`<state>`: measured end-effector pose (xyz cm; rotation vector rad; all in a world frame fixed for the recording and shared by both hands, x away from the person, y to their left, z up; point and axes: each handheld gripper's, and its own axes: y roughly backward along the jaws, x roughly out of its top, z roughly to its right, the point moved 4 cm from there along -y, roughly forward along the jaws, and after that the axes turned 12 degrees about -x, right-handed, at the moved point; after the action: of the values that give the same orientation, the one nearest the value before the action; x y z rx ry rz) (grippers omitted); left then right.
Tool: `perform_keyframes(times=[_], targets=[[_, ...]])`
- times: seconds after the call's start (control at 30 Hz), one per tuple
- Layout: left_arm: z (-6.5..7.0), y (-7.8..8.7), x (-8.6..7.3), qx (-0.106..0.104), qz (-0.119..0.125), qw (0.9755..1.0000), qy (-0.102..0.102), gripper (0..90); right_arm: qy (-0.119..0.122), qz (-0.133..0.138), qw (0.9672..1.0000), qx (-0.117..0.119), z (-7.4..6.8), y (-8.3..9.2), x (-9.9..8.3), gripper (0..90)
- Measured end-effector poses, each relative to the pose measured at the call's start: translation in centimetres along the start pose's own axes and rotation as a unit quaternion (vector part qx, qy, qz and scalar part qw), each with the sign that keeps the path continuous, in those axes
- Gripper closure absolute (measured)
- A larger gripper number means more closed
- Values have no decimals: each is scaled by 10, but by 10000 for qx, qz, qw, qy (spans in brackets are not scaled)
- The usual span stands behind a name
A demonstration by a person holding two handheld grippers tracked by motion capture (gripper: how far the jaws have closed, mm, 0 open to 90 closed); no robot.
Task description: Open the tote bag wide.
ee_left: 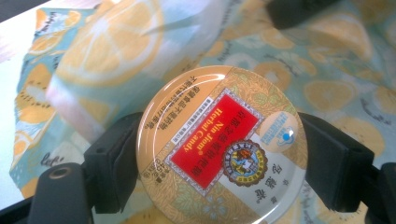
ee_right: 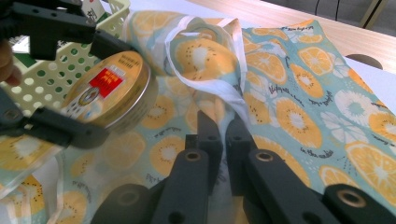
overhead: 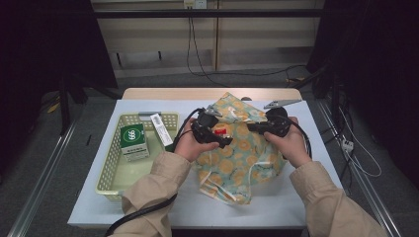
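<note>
My left tongs point(ee_left: 219, 163) are clamped on the round candy tin point(ee_left: 219, 149), holding it just above the citrus-print cloth bag point(overhead: 242, 148) on the table point(overhead: 306, 128). My right tongs point(ee_right: 223, 135) are pinched together on the bag's white-edged fabric, with the yellow basket point(overhead: 111, 173) off to the left.

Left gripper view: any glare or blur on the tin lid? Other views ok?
Left gripper view: a bright glare arc on the tin lid's upper rim, label still readable, the bag behind soft. Right gripper view: tin and near jaws slightly blurred, fabric print sharp. High view: table evenly lit, surroundings dark.
</note>
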<state>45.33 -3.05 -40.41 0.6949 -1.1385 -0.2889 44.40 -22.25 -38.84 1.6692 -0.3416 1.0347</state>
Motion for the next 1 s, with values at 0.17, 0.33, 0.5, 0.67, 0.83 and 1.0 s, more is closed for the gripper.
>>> perform_keyframes(times=[0.17, 0.33, 0.5, 0.67, 0.83, 1.0], targets=[[10, -8, -3, -130, -78, 9999, -83, 205, -25, -4, 10000, -3, -2, -3, 1, 889], [20, -16, -2, -295, -76, 9994, -155, 206, -28, -8, 10000, 10, -4, -8, 1, 889], [20, -23, -3, -149, -107, 9998, -98, 205, -38, -5, 10000, -12, -4, -9, 3, 889], [15, -31, -3, -184, -131, 9997, -40, 205, -126, -39, 9999, -31, 1, -14, 7, 889], [6, -42, 0, -171, -107, 9998, 75, 205, -224, -69, 9997, -49, 6, -26, 7, 890], [-3, -54, 2, 15, -148, 9998, 136, 205, -373, -51, 9993, -5, 11, -31, 5, 890]])
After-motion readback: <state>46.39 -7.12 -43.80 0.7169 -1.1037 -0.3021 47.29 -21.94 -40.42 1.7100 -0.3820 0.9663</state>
